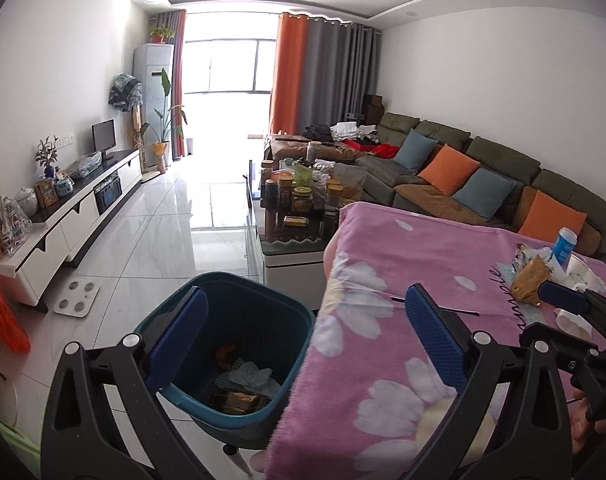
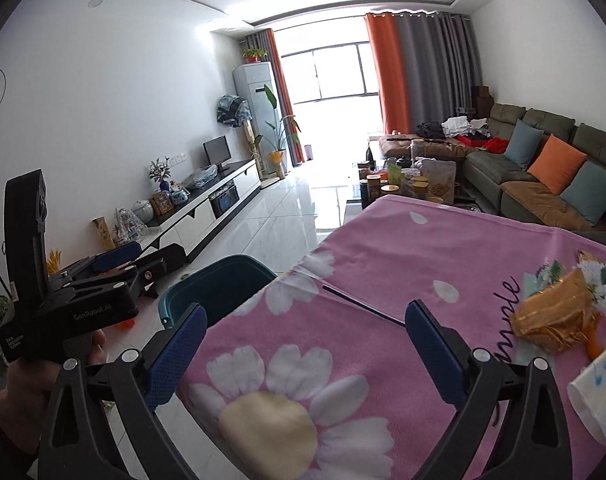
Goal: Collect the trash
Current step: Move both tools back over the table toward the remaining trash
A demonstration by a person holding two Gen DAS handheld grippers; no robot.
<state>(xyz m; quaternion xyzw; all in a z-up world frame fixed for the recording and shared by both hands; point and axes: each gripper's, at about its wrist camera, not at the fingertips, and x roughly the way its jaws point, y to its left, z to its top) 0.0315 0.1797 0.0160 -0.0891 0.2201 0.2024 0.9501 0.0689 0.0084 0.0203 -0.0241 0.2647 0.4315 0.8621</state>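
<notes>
While both jaws are standing wide with nothing between them, the left hand-held gripper [image 1: 303,344] is hanging over the teal bin [image 1: 239,360] on the floor beside the bench [image 2: 383,248], which is wearing a pink flowered cloth. The right hand-held gripper [image 2: 305,356] is hovering empty over that cloth. The trash pile [image 2: 559,316], a golden wrapper among papers, is lying near the bench's right edge; more scraps are sitting inside the bin.

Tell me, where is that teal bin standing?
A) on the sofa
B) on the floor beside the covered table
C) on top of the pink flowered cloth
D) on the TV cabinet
B: the teal bin stands on the tiled floor, right at the edge of the table under the pink flowered cloth, with some trash already inside.
</notes>
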